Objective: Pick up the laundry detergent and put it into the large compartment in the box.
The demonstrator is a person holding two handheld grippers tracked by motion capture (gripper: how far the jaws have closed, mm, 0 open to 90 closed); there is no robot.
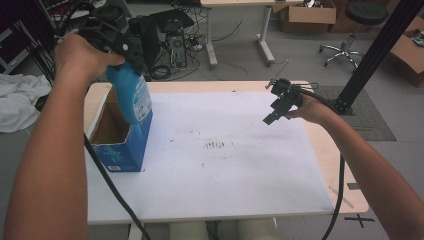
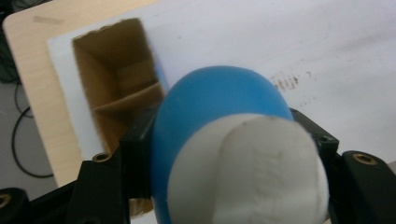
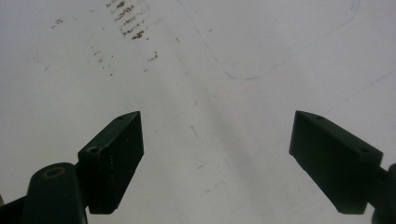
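**Blue bottle held above the open box**

The bottle's (image 1: 131, 95) neck is hidden behind the left hand (image 1: 82, 57) in the high view, and its foot cannot be told from the box's blue front. In the left gripper view, the white cap (image 2: 247, 172) blocks most of the bottle and part of the box's (image 1: 120, 145) inside.

The box stands at the table's (image 1: 225, 200) left edge, its open top showing cardboard dividers (image 2: 123, 100). To the box's right, the white sheet (image 1: 240, 165) is bare apart from some brown marks (image 1: 217, 145).

The left gripper (image 2: 233, 154) is clamped on the bottle, a jaw on each side just under the cap. The bottle hangs over the box's right rim, tilted. The right gripper (image 1: 276, 112) hovers well right of the box, jaws wide apart around nothing.
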